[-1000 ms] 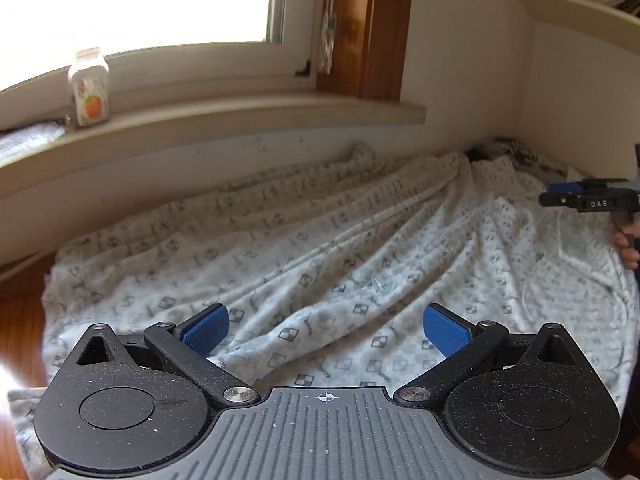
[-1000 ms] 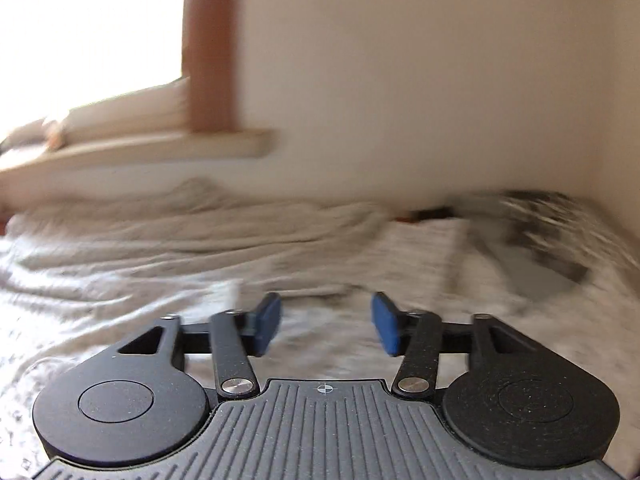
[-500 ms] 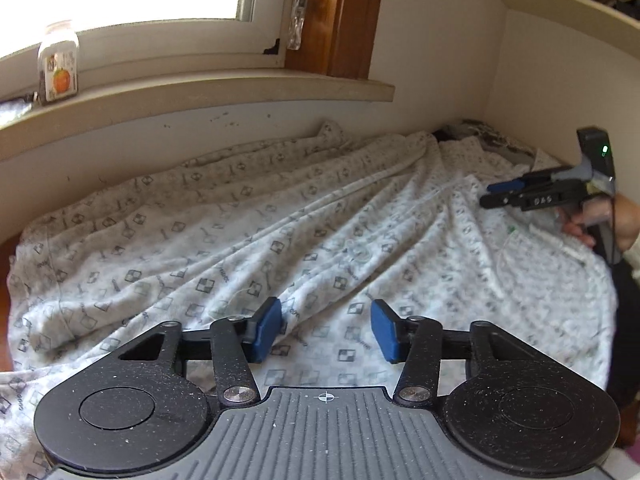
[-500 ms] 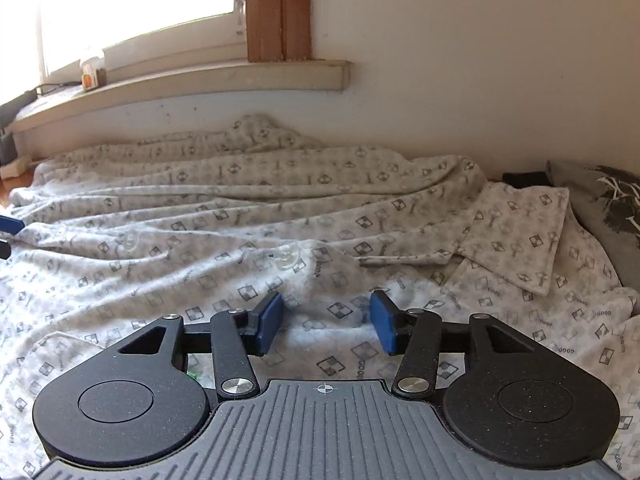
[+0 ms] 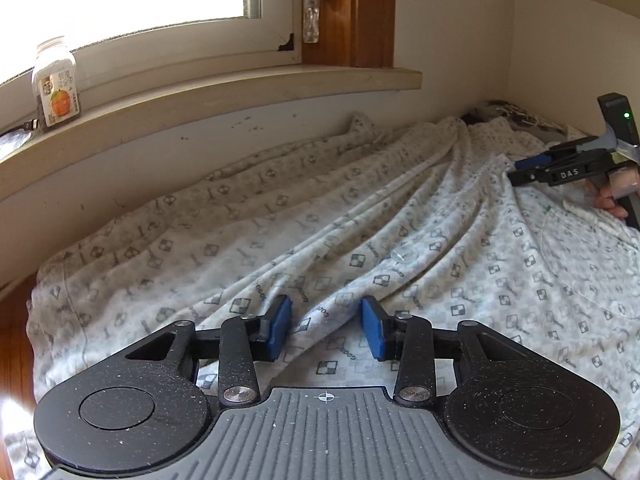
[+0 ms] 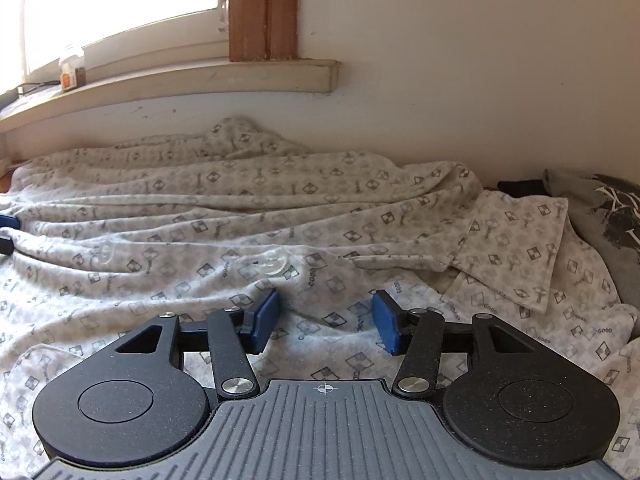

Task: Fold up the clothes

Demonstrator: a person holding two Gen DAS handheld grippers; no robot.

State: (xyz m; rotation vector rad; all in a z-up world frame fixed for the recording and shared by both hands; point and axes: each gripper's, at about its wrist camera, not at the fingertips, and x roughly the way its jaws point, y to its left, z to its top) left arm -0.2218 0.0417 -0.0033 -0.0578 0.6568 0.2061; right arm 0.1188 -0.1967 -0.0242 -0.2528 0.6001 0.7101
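Patterned shirt spread rumpled below the window, both grippers released above it.

The left gripper (image 5: 326,328) hangs with jaws apart over a fabric ridge; the right gripper (image 6: 326,322), likewise unclenched, sits near the collar (image 6: 516,240) at two o'clock. The shirt (image 5: 280,240) fills the surface; a jar (image 5: 55,82) stands on the sill at ten o'clock.

The garment (image 6: 224,216) is off-white, printed all over with small grey checkered squares and grey lettering. Both grippers are black with blue fingers (image 5: 280,326) (image 6: 266,320). The windowsill (image 5: 224,92) is cream, the window frame (image 5: 372,12) brown wood. The jar (image 5: 56,80) carries an orange fruit label (lid white). A dark grey cloth (image 6: 600,216) has a black print.
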